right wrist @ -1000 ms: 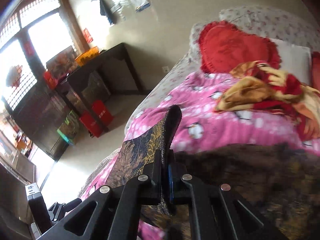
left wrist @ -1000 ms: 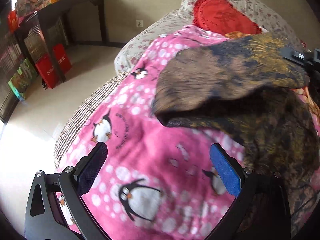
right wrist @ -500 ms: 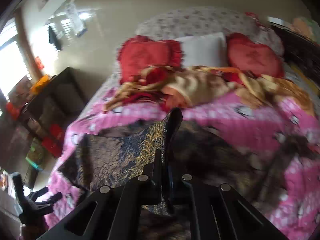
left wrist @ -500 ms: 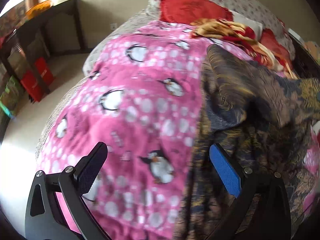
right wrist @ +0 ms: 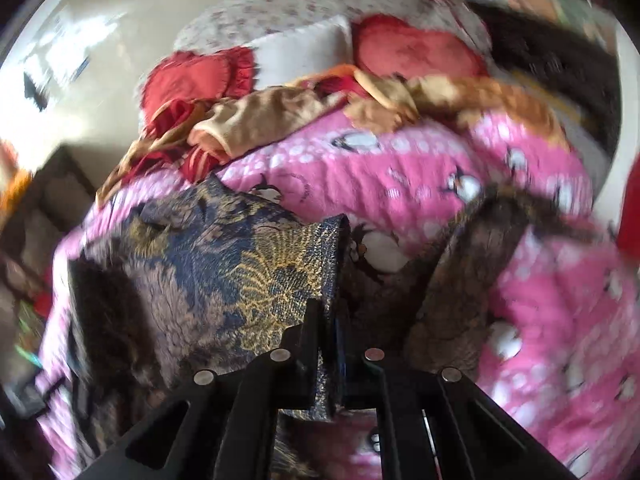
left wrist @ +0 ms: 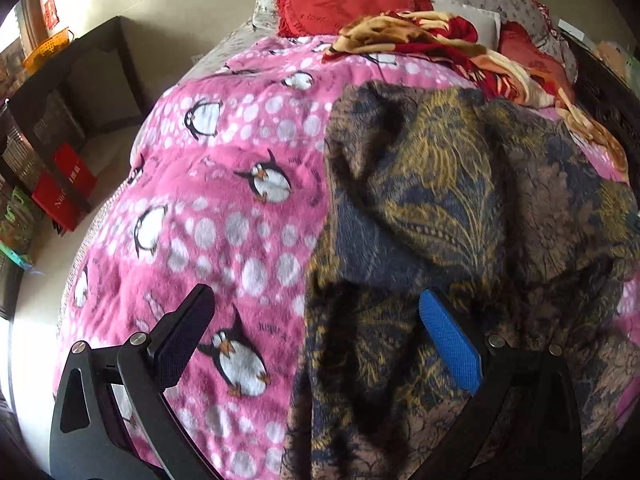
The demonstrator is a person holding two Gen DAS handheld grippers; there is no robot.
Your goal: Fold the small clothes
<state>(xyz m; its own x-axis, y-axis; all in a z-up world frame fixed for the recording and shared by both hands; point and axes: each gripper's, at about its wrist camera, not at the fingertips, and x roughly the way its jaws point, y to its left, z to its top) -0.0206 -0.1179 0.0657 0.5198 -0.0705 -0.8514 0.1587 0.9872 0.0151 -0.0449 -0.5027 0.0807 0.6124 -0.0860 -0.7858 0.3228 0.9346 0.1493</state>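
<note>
Right wrist view: right gripper (right wrist: 334, 320) is clamped on an edge of the dark gold-and-blue patterned garment (right wrist: 224, 276), cloth pinched between its closed jaws. Compared with a second ago, this edge has been carried across the bed; the raised flap that hung over the pink penguin blanket (left wrist: 224, 216) now lies over the garment's own body.

Left wrist view: left gripper (left wrist: 316, 340) has its jaws wide apart, holding nothing, hovering above the garment's near edge. The garment (left wrist: 440, 208) lies rumpled on the blanket's right half, below the red cushions (left wrist: 344, 0).

Judgement: first fold is nearly laid; release and smoothing are pending. Frame blur limits detail.
</note>
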